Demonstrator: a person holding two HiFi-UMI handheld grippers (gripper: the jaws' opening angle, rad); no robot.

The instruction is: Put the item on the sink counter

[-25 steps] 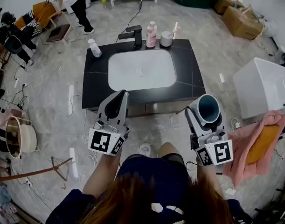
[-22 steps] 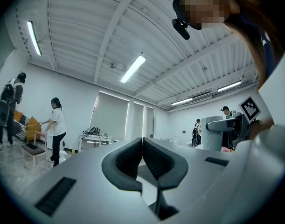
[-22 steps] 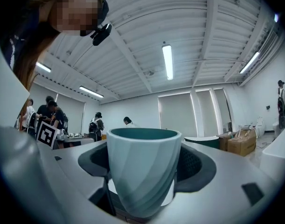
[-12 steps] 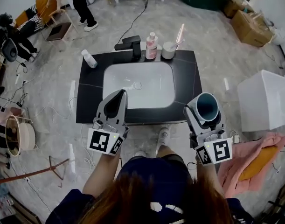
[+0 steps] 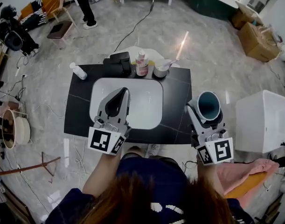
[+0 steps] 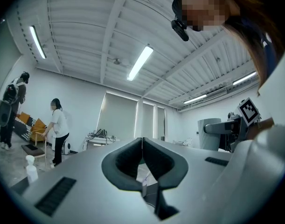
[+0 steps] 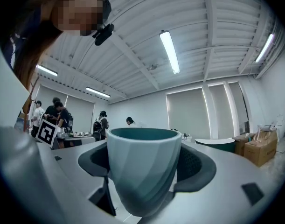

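Cup point(image 5: 208, 105) stands upright in the right gripper point(image 5: 206, 116), just past the counter's point(image 5: 176, 107) right edge in the head view, the left gripper point(image 5: 121, 94) over the sink point(image 5: 144, 104); left gripper view, pads point(image 6: 124, 164) pressed together on nothing; right gripper view, pads point(image 7: 197, 164) clamping the cup's sides.

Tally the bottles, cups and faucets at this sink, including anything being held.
Bottles: 2 (spray bottle, pink bottle)
Cups: 2 (grey cup on the sink counter, teal cup held)
Faucet: 1
Total: 5
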